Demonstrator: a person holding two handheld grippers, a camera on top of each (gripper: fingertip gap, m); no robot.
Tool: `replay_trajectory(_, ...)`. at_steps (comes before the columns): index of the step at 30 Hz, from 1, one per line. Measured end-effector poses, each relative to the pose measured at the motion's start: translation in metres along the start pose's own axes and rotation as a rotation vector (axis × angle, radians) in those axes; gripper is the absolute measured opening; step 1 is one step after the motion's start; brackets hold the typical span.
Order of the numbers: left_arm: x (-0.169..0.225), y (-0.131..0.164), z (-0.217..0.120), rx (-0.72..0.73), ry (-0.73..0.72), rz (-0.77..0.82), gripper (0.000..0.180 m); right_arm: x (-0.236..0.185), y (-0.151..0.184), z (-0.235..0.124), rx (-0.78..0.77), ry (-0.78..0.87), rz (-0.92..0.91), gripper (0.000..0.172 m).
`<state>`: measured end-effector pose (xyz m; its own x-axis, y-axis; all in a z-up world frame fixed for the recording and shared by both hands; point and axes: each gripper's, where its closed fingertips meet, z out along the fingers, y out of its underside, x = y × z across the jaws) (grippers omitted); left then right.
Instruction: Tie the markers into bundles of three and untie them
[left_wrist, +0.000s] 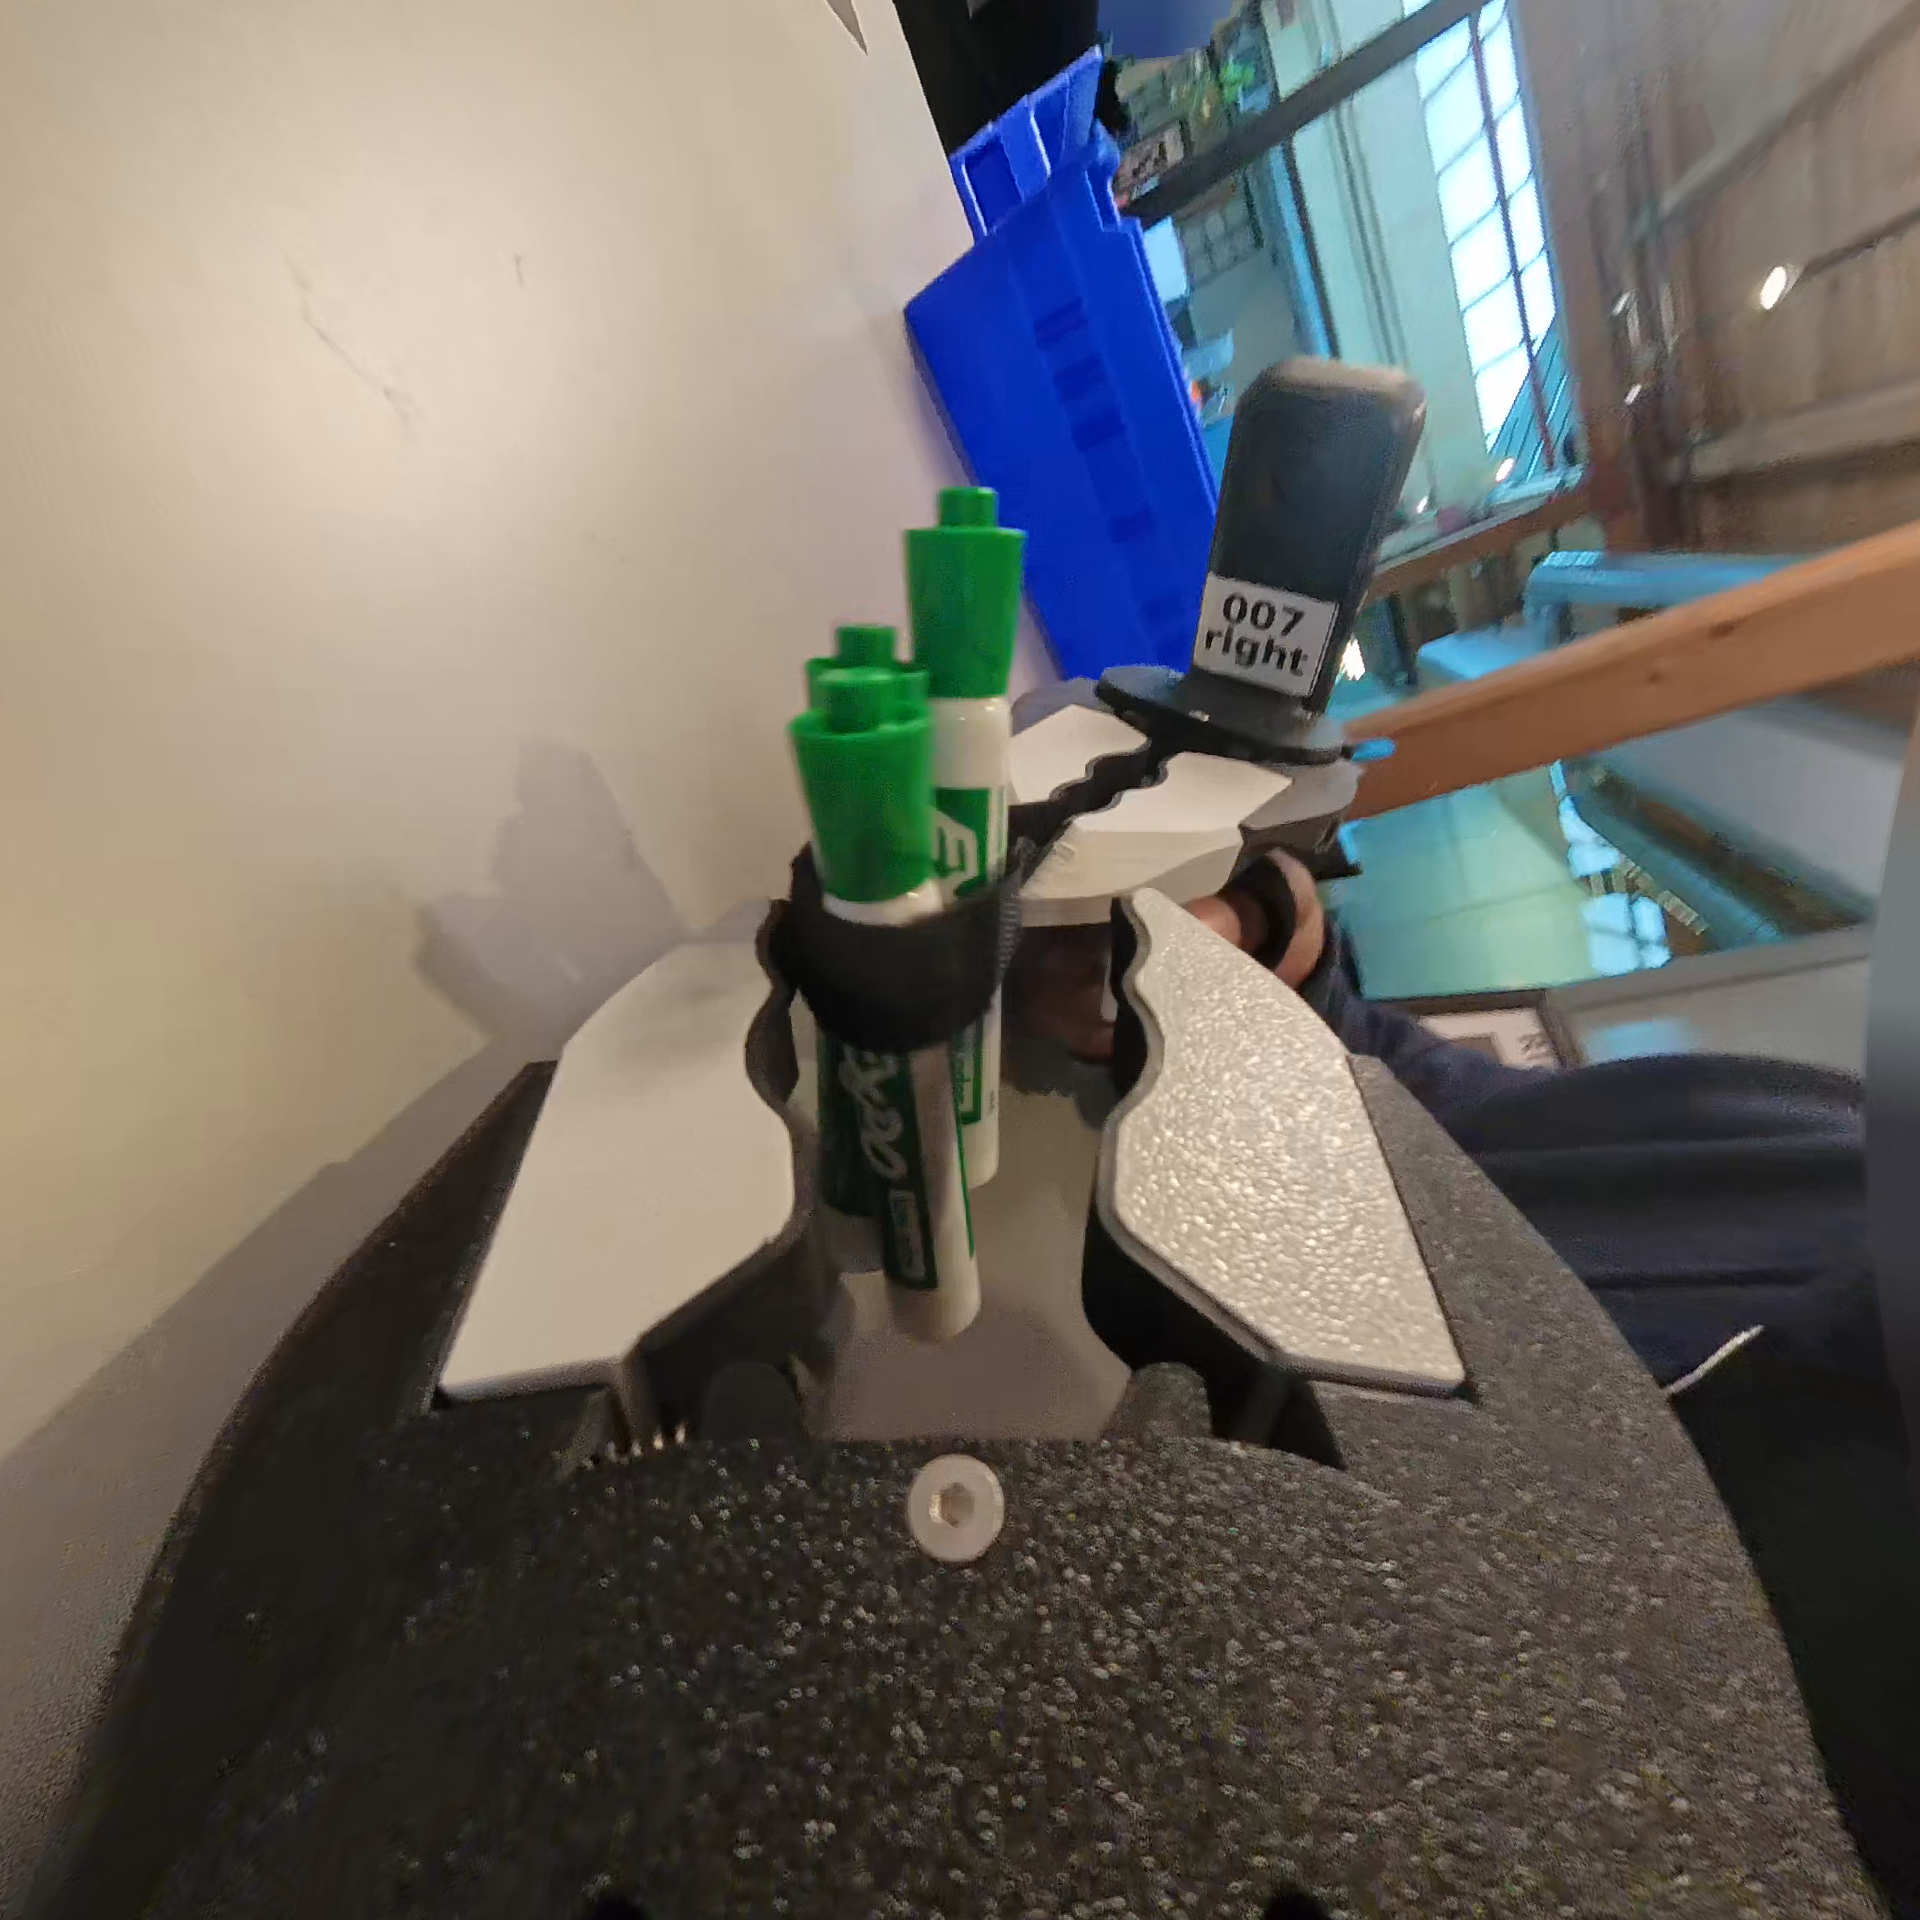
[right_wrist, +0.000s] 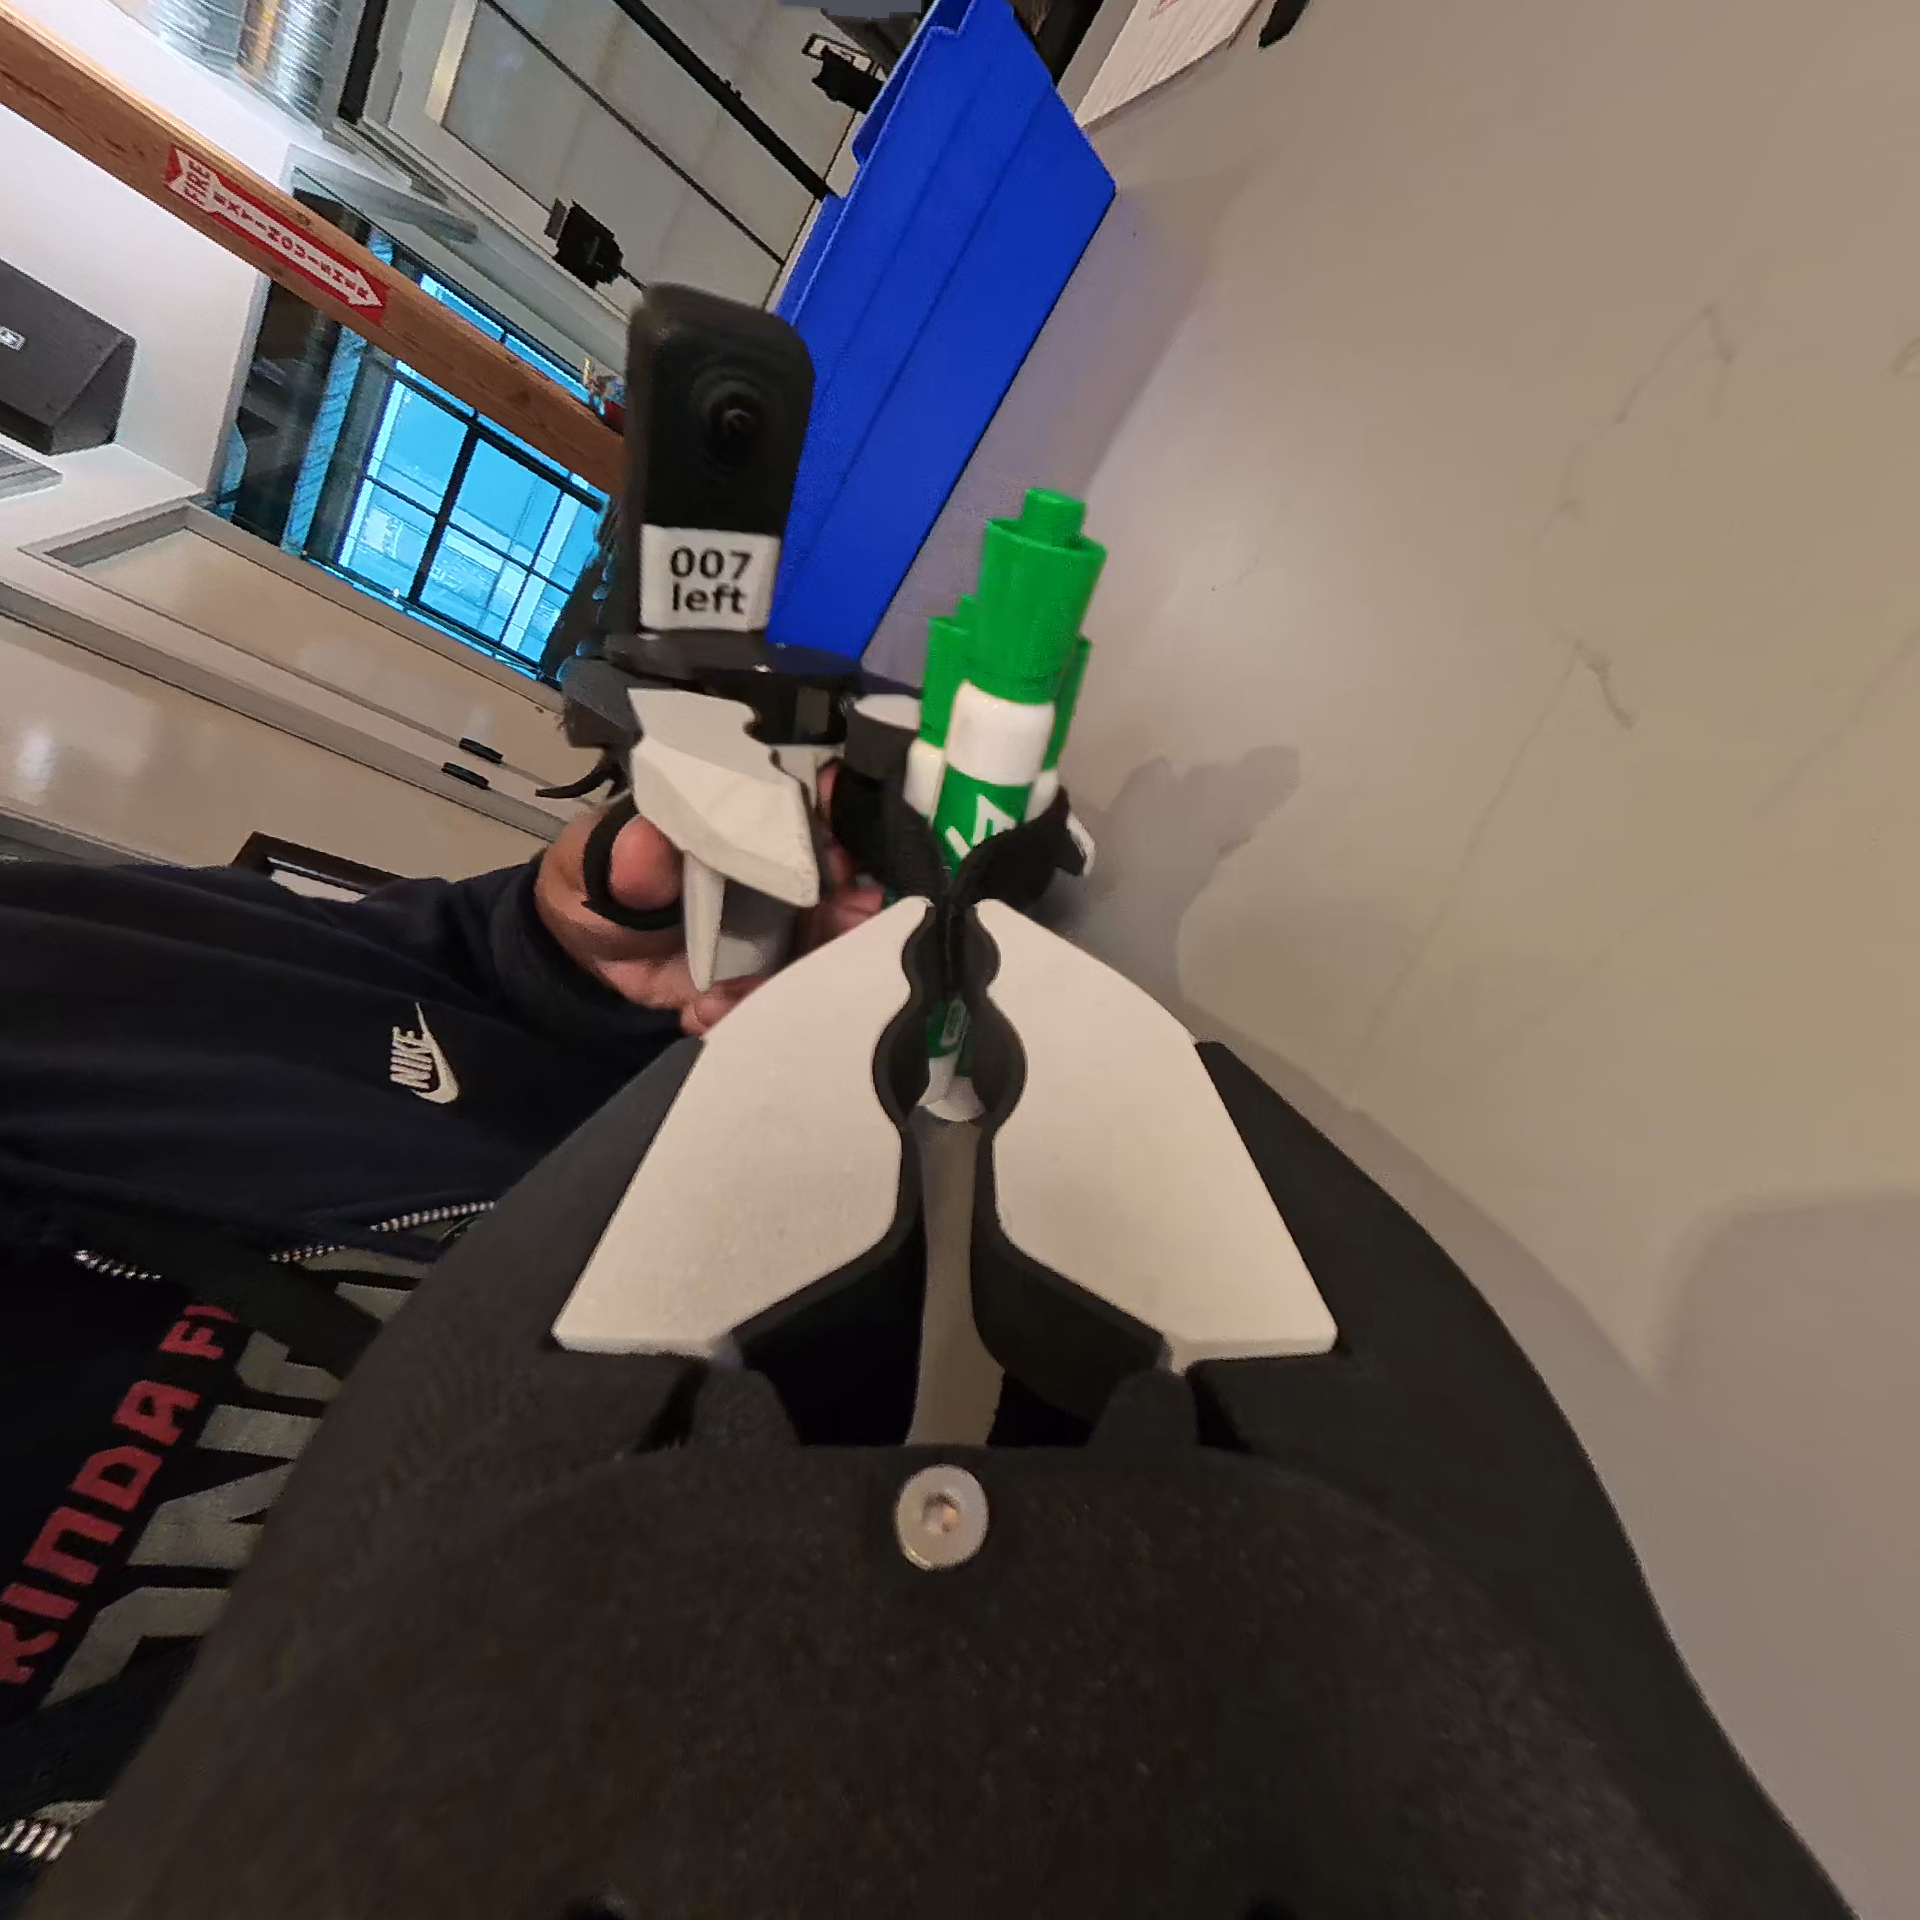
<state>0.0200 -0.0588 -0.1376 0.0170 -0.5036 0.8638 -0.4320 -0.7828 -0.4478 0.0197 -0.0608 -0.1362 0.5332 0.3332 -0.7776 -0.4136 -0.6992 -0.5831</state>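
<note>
Three green-capped white markers (left_wrist: 883, 800) stand bundled by a black strap (left_wrist: 883, 966) between the fingers of my left gripper (left_wrist: 951, 914). The left gripper is open: the bundle leans on one finger (left_wrist: 644, 1122) and a wide gap separates it from the other finger (left_wrist: 1247, 1143). My right gripper (right_wrist: 951, 920) is shut on the loose end of the black strap (right_wrist: 997, 862), just beside the markers (right_wrist: 1023, 665). It also shows in the left wrist view (left_wrist: 1049, 831), pinching the strap end. The open left gripper (right_wrist: 821, 790) shows in the right wrist view.
A blue plastic bin (left_wrist: 1060, 395) stands on the white table (left_wrist: 312, 520) behind the markers; it also shows in the right wrist view (right_wrist: 935, 312). A person's hand (right_wrist: 623, 904) and dark sleeve (left_wrist: 1558, 1143) are close behind the grippers. Only a small space, under 4 cm, lies between the two pairs of fingers.
</note>
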Motion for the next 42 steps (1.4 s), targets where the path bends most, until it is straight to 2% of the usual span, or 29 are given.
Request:
replay_trajectory(4,-0.009,-0.003,-0.014,-0.099,-0.073,0.212,0.061,0.003,0.002,0.003,-0.021,0.005,0.009,0.002)
replay_trajectory(7,-0.010,0.008,-0.019,-0.211,-0.077,0.224,0.061,0.005,0.005,0.004,-0.033,0.016,0.015,0.003)
replay_trajectory(11,-0.012,0.012,-0.022,-0.269,-0.097,0.295,0.067,0.003,0.009,0.006,-0.060,0.009,0.010,0.003)
replay_trajectory(13,-0.005,0.008,-0.023,-0.281,-0.067,0.385,0.067,0.002,0.013,0.008,-0.088,0.003,0.004,0.003)
replay_trajectory(16,0.003,-0.001,-0.023,-0.329,-0.015,0.661,0.067,-0.001,0.019,0.011,-0.138,-0.015,0.001,0.003)
replay_trajectory(19,0.004,0.003,-0.025,-0.480,0.096,0.905,0.070,-0.007,0.026,0.014,-0.203,-0.052,-0.011,0.003)
replay_trajectory(24,0.000,0.018,-0.023,-0.757,0.324,1.059,0.077,-0.018,0.039,0.017,-0.352,-0.124,-0.056,0.003)
replay_trajectory(29,-0.002,0.039,-0.023,-0.937,0.518,1.079,0.072,-0.025,0.043,0.018,-0.443,-0.188,-0.089,0.003)
replay_trajectory(33,0.001,0.051,-0.023,-0.959,0.601,1.047,0.056,-0.029,0.045,0.019,-0.484,-0.225,-0.116,0.003)
replay_trajectory(36,0.000,0.058,-0.024,-0.962,0.622,1.029,0.040,-0.028,0.045,0.020,-0.503,-0.244,-0.113,0.003)
replay_trajectory(42,-0.001,0.061,-0.026,-0.953,0.571,0.956,0.028,-0.025,0.044,0.020,-0.522,-0.257,-0.115,0.003)
